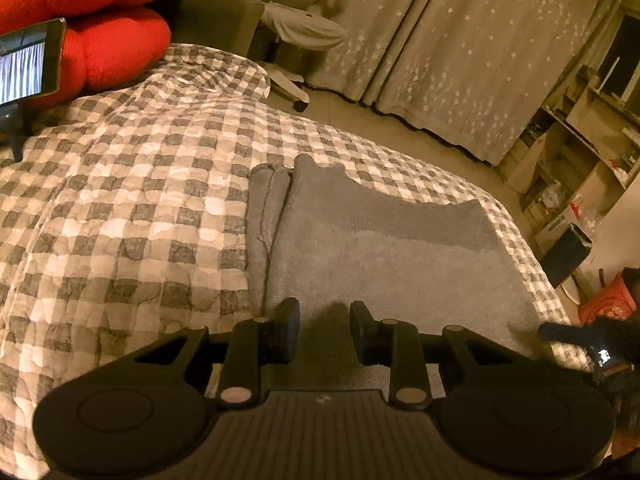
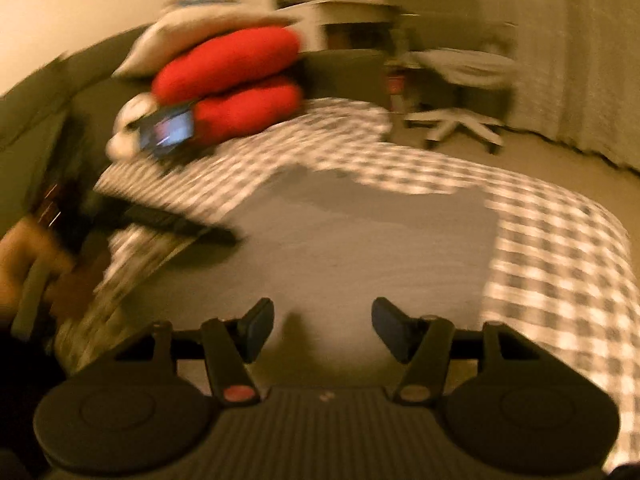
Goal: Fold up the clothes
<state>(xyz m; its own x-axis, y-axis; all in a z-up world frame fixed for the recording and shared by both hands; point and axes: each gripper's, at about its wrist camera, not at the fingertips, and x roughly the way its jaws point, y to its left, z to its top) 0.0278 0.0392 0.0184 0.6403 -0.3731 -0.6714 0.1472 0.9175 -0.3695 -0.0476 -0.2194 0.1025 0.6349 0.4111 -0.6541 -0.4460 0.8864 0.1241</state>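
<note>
Hovering over folded grey fleece garment [image 1: 384, 248] on checkered bed quilt [image 1: 120, 208]; left hand-held gripper [image 1: 325, 330] & right hand-held gripper [image 2: 323, 330] both unclenched, holding nothing.

1. The left black two-finger gripper [image 1: 325, 330] is hovering with its fingers [image 1: 289, 326] parted, gripping nothing.
2. The right black two-finger gripper [image 2: 322, 330] is holding its fingers [image 2: 257, 330] wide apart, empty.

Blurred view, open right claw [image 2: 323, 330] empty, over grey garment [image 2: 360, 240]
</note>
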